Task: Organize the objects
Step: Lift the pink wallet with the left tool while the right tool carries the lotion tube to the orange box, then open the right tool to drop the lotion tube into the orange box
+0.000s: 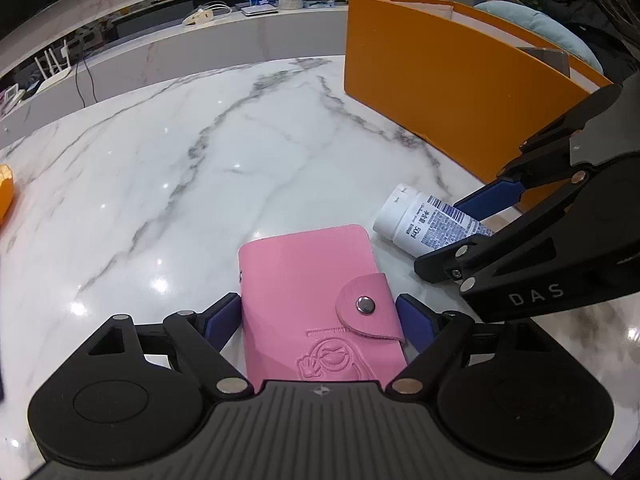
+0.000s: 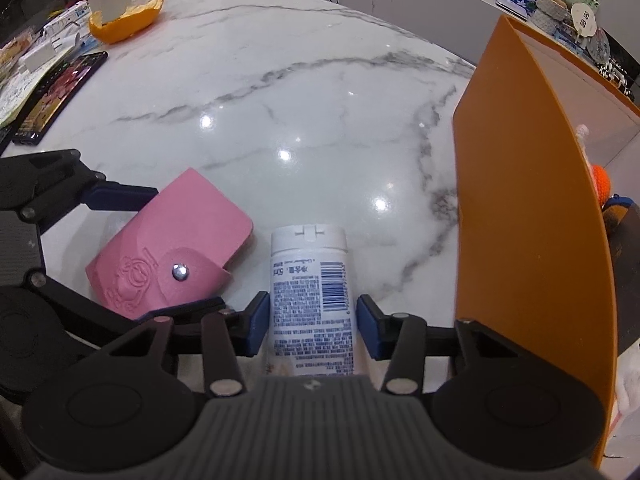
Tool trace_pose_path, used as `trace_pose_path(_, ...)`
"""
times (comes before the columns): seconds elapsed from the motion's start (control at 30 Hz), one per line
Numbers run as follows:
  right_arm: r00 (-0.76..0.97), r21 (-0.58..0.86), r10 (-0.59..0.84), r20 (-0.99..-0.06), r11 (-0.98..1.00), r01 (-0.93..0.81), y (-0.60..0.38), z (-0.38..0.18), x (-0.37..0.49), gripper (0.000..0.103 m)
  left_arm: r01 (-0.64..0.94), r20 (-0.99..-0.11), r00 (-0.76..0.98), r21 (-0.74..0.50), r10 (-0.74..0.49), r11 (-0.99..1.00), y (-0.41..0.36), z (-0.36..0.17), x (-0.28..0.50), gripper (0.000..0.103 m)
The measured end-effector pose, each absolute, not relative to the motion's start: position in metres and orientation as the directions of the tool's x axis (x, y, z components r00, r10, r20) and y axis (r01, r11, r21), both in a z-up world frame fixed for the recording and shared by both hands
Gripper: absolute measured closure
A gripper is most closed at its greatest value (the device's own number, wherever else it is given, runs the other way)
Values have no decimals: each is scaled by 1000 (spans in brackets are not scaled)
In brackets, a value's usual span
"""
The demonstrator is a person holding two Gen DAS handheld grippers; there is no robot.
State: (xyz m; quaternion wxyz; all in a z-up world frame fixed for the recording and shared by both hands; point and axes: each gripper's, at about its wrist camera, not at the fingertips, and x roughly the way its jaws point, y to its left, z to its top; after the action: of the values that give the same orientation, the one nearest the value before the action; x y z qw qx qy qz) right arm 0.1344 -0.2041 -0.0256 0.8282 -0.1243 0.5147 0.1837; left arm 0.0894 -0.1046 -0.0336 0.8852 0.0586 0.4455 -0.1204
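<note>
We are working on a round white marble desk (image 2: 304,92) whose middle lies bare. At its right edge stands a tall open orange box (image 2: 532,216), the likely home for the loose things; something orange and knitted shows inside it (we cannot make out what else, as the wall hides most of the interior).

Two items remain out on the desk. The pink leather card holder with a snap flap (image 1: 316,300) lies flat between the blue pads of the left gripper (image 1: 320,320); the pads sit at its two edges, and we judge them clamped on it. Just beside it, the small white plastic bottle with a printed label (image 2: 310,296) lies on its side, cap pointing away. The right gripper (image 2: 312,322) straddles it, left pad against the bottle, right pad seemingly a sliver clear, so we cannot tell whether the grip is firm.

By our reading, neither item has been lifted yet; both must still go into the box.
</note>
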Motion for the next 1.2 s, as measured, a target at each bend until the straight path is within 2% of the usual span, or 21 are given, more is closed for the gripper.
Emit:
trace_pose_path(0.43,482,12,220,-848,918,-397,-218,14,131,55,262,-776,595,-59,-210,963,-104,-10,83,8)
trace_pose_path(0.47,494,23,231,-838,920,-392,-221,21,131,61,265,-767,605,-60,-215,962,-106,-4,85,8)
trace_pose_path(0.5,498,40,241,-833,924,-380,-225,27,133,91,270,-759,613,-61,-220,961,-108,2,86,8)
trace_pose_path(0.53,510,55,251,-823,929,-367,-229,35,134,95,276,-752,619,-61,-226,959,-109,7,88,8)
trace_pose_path(0.77,539,84,261,-801,940,-330,-248,51,141,95,284,-742,636,-33,-214,958,-113,21,97,8)
trace_pose_path(0.87,517,89,253,-818,943,-321,-250,41,145,91,264,-751,626,-49,-210,963,-106,15,97,8)
trace_pose_path(1.1,426,-2,180,-887,920,-393,-224,10,135,52,268,-762,605,-79,-232,960,-105,5,89,8)
trace_pose_path(1.2,433,-76,109,-895,919,-388,-218,0,124,51,283,-768,596,-75,-236,956,-106,1,82,8)
